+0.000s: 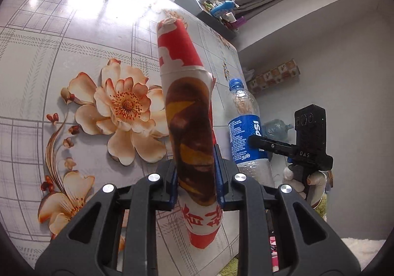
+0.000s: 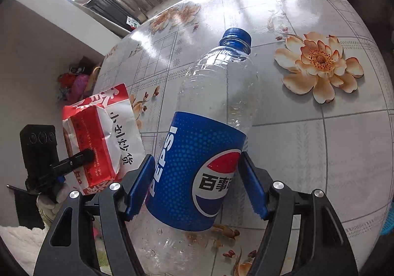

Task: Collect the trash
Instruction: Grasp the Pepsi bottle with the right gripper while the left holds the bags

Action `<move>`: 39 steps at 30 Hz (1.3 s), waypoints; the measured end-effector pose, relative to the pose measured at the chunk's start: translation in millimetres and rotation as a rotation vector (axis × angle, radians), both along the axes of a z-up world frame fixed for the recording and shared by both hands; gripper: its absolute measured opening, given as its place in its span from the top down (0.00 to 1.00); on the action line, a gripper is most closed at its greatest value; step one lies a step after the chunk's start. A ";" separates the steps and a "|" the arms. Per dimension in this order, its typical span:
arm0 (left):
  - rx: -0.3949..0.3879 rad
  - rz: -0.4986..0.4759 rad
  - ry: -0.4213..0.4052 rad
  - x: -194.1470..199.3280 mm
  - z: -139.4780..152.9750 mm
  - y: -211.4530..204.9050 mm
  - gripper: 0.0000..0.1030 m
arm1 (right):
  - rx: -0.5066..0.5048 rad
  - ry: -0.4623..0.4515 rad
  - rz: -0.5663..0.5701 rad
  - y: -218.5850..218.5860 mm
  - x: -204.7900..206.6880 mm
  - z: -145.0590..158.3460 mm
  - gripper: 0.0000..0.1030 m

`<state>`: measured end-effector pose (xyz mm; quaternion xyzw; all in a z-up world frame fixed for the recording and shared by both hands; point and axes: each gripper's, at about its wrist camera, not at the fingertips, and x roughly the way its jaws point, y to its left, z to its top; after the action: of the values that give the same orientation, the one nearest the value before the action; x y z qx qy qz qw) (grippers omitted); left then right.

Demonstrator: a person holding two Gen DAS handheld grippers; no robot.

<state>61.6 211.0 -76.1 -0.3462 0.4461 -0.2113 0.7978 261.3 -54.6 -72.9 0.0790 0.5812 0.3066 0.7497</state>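
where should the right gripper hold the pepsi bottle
Grip the Pepsi bottle across its blue labelled middle, from the base end, as the right gripper does now: the label band is straight and round, while the shoulder tapers toward the cap.

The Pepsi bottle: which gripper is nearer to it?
Right. The right gripper grips the Pepsi bottle at its label; the left gripper, beside it, grips a red-and-white paper bag.

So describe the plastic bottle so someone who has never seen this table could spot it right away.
Start at the table with the flowered cloth. Above it, the right tool grips a clear, empty Pepsi bottle around its blue label. Unlike the red-and-white paper snack bag beside it, it is see-through with a blue cap.
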 end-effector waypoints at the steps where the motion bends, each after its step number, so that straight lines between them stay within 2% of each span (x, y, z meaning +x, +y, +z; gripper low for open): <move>1: -0.026 -0.029 0.004 -0.5 0.2 -4.1 0.79 | -0.014 -0.018 0.002 -3.2 -10.7 1.6 0.35; 3: -0.053 -0.110 0.011 -1.4 -0.5 -16.9 0.79 | -0.038 -0.052 0.013 -5.4 -29.4 5.8 0.35; 9: -0.020 -0.273 0.000 -2.9 -1.2 -60.5 0.79 | -0.082 -0.100 0.032 -9.4 -75.0 13.5 0.35; 10: -0.010 -0.268 0.009 -0.1 -3.4 -65.1 0.79 | -0.085 -0.106 0.029 -9.7 -78.7 14.1 0.35; 13: 0.084 -0.236 0.041 14.3 -9.3 -76.9 0.78 | -0.099 -0.134 -0.001 -11.4 -85.7 18.1 0.35; 16: 0.100 -0.219 0.035 27.9 -9.7 -81.9 0.76 | -0.074 -0.137 -0.042 -19.6 -88.4 17.7 0.35; 21: 0.132 -0.182 0.036 34.4 -13.2 -81.7 0.72 | -0.046 -0.099 -0.083 -40.2 -103.3 14.7 0.35; 23: 0.153 -0.175 0.028 34.7 -11.2 -83.1 0.72 | -0.003 -0.067 -0.108 -50.8 -103.1 10.6 0.35; 28: 0.228 -0.156 -0.009 36.9 -3.2 -101.1 0.71 | 0.111 0.037 -0.215 -66.2 -103.0 -7.6 0.34; 35: 0.347 -0.159 -0.063 36.8 12.9 -127.2 0.72 | 0.183 0.071 -0.289 -87.5 -122.2 -24.6 0.34; 39: 0.396 -0.165 -0.081 41.5 18.9 -139.2 0.72 | 0.222 0.085 -0.302 -86.6 -130.6 -31.1 0.42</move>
<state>103.1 71.9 -57.2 -0.1361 0.4732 -0.1981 0.8475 130.7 -141.2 -104.1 0.2605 0.5564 0.2493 0.7486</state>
